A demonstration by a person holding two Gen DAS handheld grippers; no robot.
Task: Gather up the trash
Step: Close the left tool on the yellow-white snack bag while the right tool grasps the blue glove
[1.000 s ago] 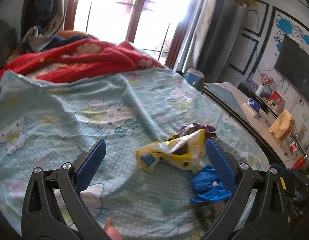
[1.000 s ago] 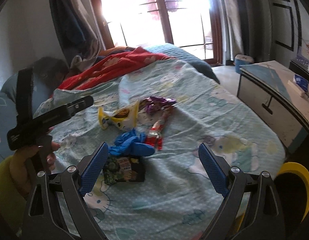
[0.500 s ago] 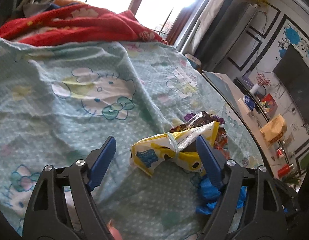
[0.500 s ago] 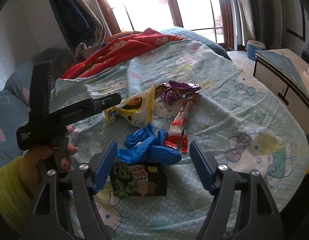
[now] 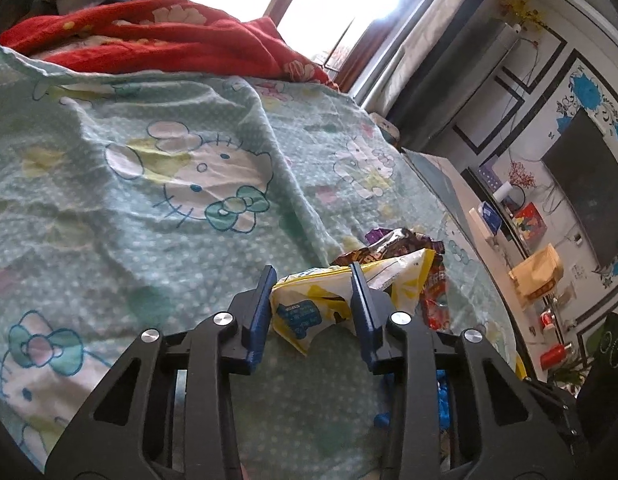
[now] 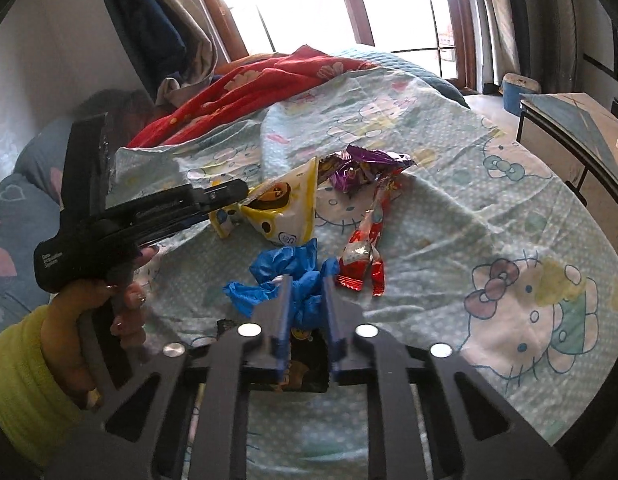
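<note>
Gripping step: both tools are closing on trash at once, so each grasp should be firm before any lift.
Right gripper [image 6: 305, 280]: its fingers are drawn in around the blue glove [image 6: 285, 280], pinching the crumpled middle; whether both pads bear fully on it cannot be told.
Under the glove: a dark snack packet [image 6: 305, 356] lies just below, partly hidden, so the lift should go straight up to leave it flat for a later pick.
Left gripper [image 5: 311, 276]: its fingers are narrowed on the yellow wrapper [image 5: 309, 308], pinching the near end, with most of the bag hanging free beyond.
Advice for the wrapper: thin film slips, so the squeeze should hold steady and the pull be slow.
Beside it: the red wrapper [image 6: 363, 256] and the purple wrapper [image 6: 361, 168] lie on the bedsheet [image 6: 469, 216], touching or nearly so; they may drag along.
Far end: a red blanket [image 5: 169, 36] lies bunched near the window.
</note>
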